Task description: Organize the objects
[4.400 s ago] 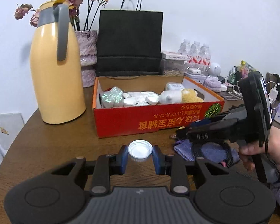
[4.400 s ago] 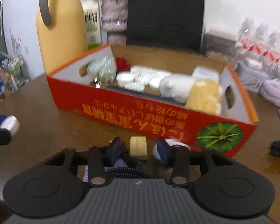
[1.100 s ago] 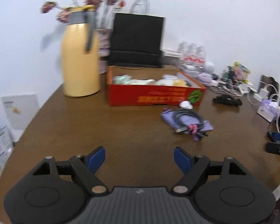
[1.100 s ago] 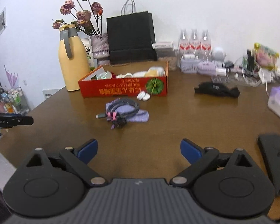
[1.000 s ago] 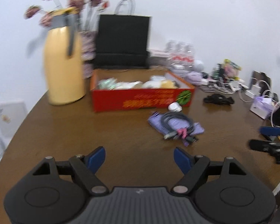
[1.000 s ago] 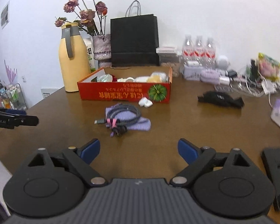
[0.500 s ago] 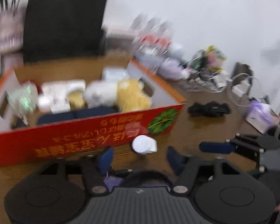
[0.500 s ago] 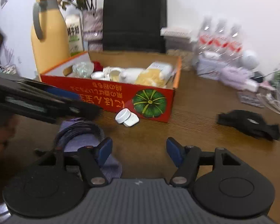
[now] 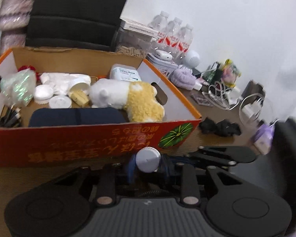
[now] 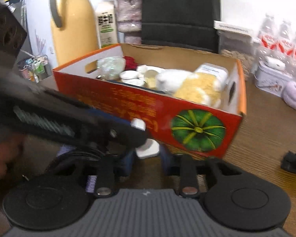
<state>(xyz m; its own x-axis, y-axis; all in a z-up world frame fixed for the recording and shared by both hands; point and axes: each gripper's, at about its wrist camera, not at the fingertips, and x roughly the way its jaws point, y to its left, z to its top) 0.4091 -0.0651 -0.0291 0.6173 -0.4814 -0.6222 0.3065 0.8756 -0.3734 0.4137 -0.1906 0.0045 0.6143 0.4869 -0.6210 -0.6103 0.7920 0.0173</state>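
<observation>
In front of the red box (image 9: 73, 148), on the wooden table (image 10: 266, 138), two small white pieces are found. The left gripper (image 9: 148, 163) has just been closing, and a round white cap (image 9: 147, 159) is clasped between its blue pads. The right gripper (image 10: 147, 158) has likewise been closing around a white rounded case (image 10: 148, 148) — the pads appear to press on it, though blur and the left gripper crossing in front leave this uncertain. A plush toy (image 9: 128, 98) is seen inside the box.
</observation>
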